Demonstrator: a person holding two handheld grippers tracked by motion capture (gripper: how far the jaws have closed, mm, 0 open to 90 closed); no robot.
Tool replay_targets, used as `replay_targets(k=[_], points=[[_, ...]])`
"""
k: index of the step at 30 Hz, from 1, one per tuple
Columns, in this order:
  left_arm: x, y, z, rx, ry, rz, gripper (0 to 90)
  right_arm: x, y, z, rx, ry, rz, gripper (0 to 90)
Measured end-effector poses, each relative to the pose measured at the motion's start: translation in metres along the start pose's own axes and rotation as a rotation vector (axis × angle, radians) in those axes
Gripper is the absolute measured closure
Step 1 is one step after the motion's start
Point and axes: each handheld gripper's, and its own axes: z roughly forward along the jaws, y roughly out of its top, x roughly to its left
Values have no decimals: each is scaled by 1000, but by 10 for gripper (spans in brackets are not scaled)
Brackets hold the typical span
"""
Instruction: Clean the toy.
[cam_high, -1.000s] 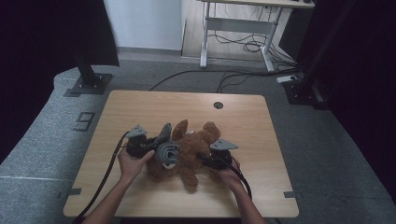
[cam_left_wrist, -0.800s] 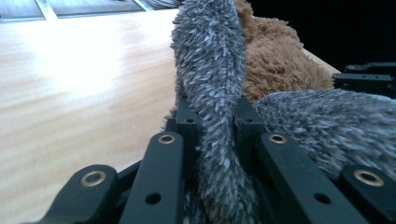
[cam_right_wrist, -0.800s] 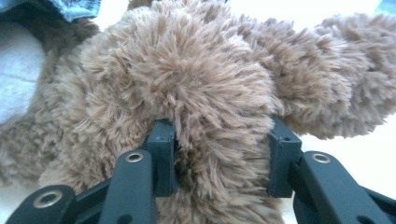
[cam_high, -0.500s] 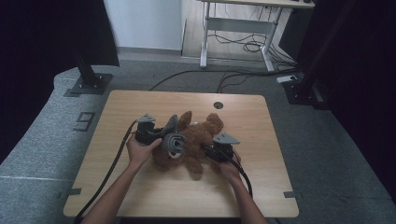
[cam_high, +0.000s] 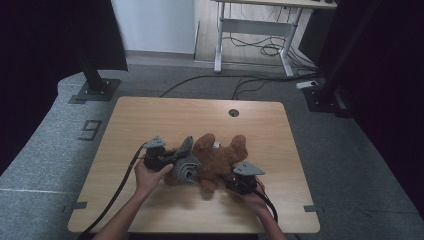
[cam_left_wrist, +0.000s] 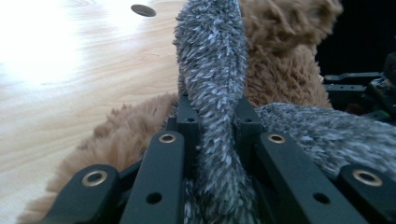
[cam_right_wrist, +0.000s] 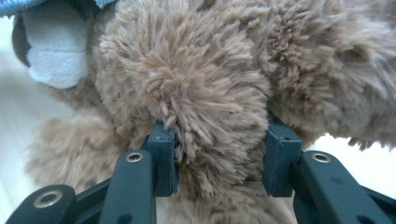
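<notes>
While the brown plush teddy bear lies on its back near the middle of the light wooden table, its long axis runs from about 1 o'clock, where the head points, down to 7 o'clock in the high view. Grey fuzzy knit scarf sits at the bear's 9 o'clock side, touching its body; one end stands up toward 12.

Left gripper: jaws closed on the scarf. Left gripper view shows the grey strip pinched between both jaws and rising straight up, brown fur behind and beside it.

Right gripper: at the bear's 5 o'clock, jaws clamped around a rounded plush limb, fur bulging between the pads. Which limb, cannot tell for certain; likely a leg.

Judgement: left hand is the one nearer the scarf and already holds it; right pins the bear. Scarf lies crosswise to the bear's axis, so the next pull probably goes across the body.
</notes>
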Motion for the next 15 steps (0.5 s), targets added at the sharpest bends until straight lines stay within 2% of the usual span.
replay_targets(k=[4,7,10,15], points=[[-6,-6,-3,-7,-6,7,781,6,-6,-7,3,6,-9,506],[-6,-9,-4,-9,-9,5,782,2,-6,-12,8,25,-2,424],[-5,-11,-4,-12,-22,-11,783,-5,-3,-16,-16,51,48,338],[-8,-14,-4,-12,-30,-8,785,-14,13,-21,-58,79,107,216]])
